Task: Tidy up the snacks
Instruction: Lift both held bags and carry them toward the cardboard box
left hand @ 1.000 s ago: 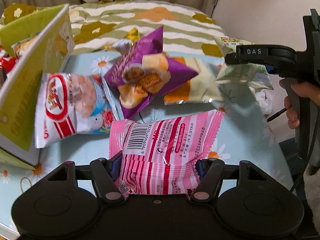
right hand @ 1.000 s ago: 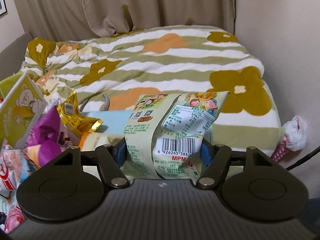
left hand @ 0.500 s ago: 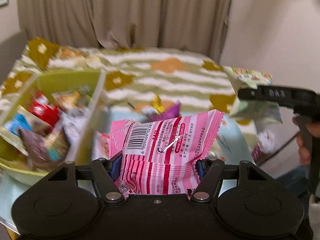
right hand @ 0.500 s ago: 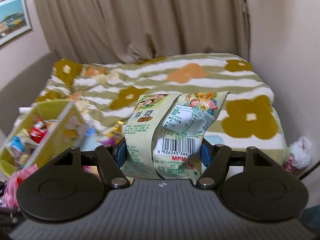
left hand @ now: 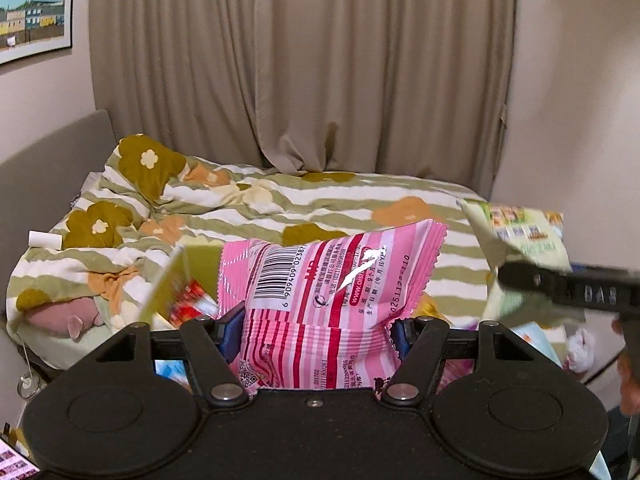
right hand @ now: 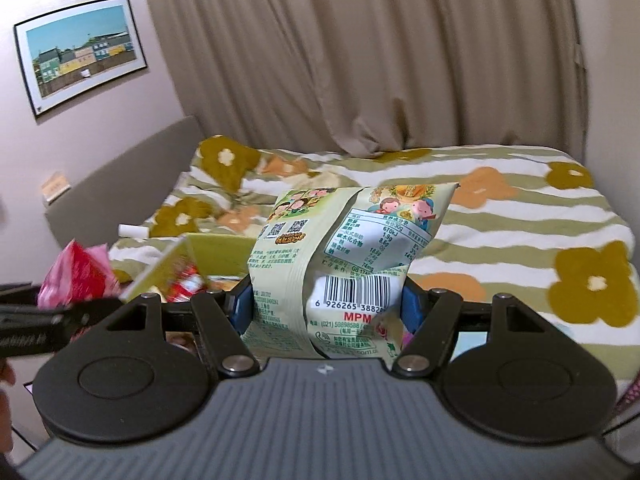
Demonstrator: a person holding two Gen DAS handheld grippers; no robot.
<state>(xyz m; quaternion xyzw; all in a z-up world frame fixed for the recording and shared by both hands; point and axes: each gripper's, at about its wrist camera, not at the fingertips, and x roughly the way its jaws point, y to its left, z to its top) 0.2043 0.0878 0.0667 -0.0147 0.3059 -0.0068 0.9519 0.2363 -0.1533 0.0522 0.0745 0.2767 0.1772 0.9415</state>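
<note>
Left tool (left hand: pixel 316 330) clamps the pink striped snack pack (left hand: pixel 320 300) low down; right tool (right hand: pixel 326 312) pinches the pale green snack pack (right hand: pixel 340 264) the same way. Both are in the air, near the yellow-green snack box (right hand: pixel 212 248). Risks: slick film slipping from the grip, the two tools colliding over the box, a pack catching the box wall and dropping outside.

Glossy plastic film is glinting on the pink striped snack packet (left hand: pixel 320 300). The pale green snack packet (right hand: pixel 340 264) is looking smoother, while the floral quilt (right hand: pixel 520 216) is showing soft matt cloth.
</note>
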